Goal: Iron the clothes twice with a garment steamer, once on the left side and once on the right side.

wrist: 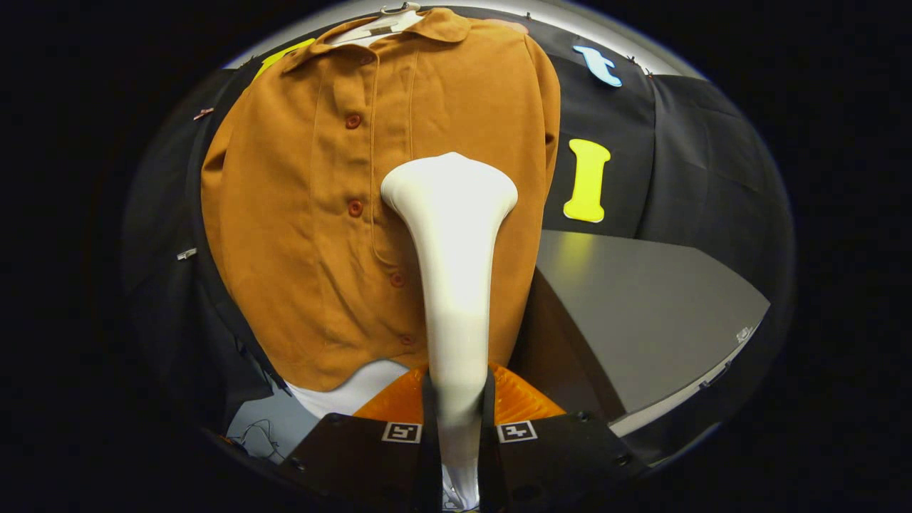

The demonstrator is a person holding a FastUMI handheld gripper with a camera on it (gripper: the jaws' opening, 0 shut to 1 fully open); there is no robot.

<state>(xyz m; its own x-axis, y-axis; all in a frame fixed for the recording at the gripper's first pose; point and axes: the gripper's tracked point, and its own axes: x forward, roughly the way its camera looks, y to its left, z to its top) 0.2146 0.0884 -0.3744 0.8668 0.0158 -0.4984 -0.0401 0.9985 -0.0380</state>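
Note:
An orange-brown button-up shirt [306, 214] hangs on a white hanger [388, 18] against the booth's black wall. A white garment steamer [452, 285] stands up between my fingers, its handle narrow at the bottom and its wide head [449, 189] lying against the shirt's front, just right of the row of red buttons [354, 207]. My gripper [457, 406] is shut on the steamer's handle, one finger on each side of it. The steamer covers part of the shirt's right half.
A grey table [641, 320] stands to the right of the shirt, its front edge running down toward the fingers. A white undershirt hem [356, 388] shows below the shirt. Some thin cables [260, 434] lie on the pale floor at the lower left.

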